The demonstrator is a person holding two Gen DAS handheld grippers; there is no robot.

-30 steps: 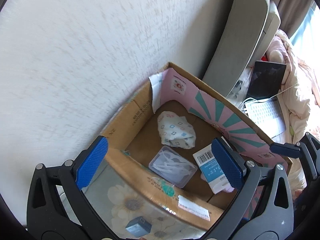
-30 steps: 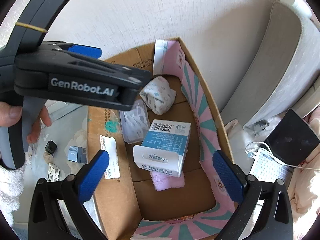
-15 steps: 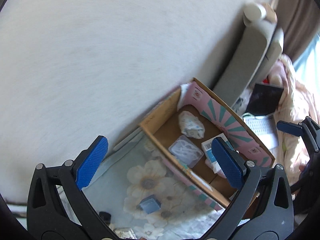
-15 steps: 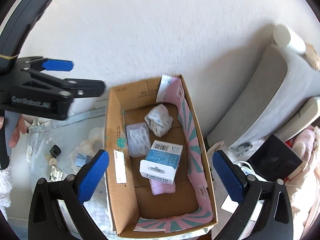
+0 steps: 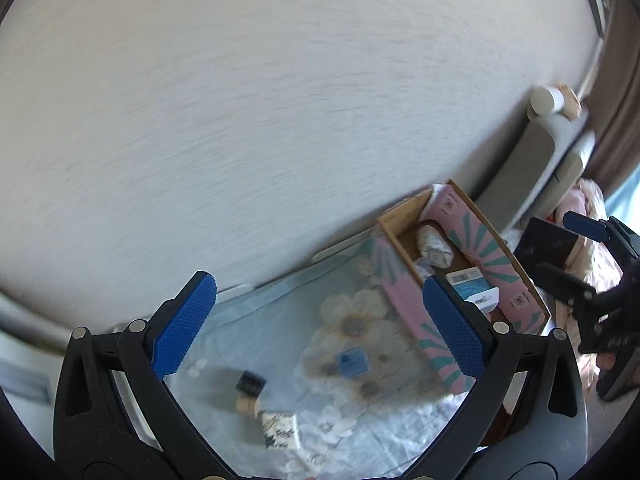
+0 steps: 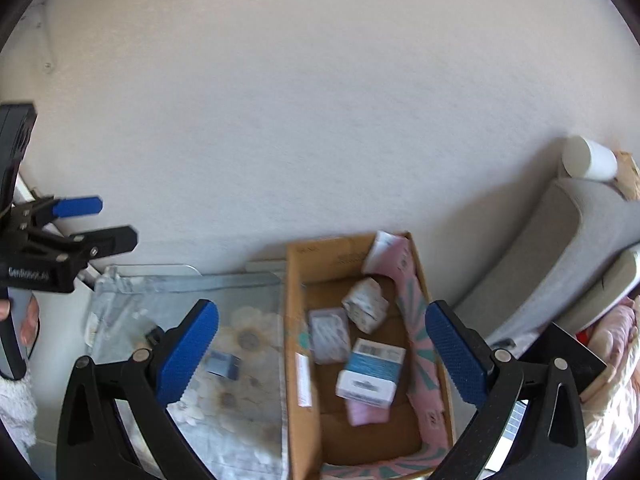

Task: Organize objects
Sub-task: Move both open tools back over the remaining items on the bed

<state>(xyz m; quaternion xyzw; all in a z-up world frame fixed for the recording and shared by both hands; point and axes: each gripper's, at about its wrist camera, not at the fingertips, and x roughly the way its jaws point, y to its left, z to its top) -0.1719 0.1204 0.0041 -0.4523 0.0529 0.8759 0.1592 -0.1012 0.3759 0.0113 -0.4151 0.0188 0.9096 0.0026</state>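
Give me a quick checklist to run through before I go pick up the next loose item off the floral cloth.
1. Left gripper jaws open and empty: ok.
2. Right gripper jaws open and empty: ok.
3. Small blue box lies free on the floral cloth, nothing on top: ok.
4. Cardboard box has bare floor left at its near end: ok.
5. Dark-capped bottle upright or lying: cannot tell, blurred.
6. Both grippers apart from each other: ok.
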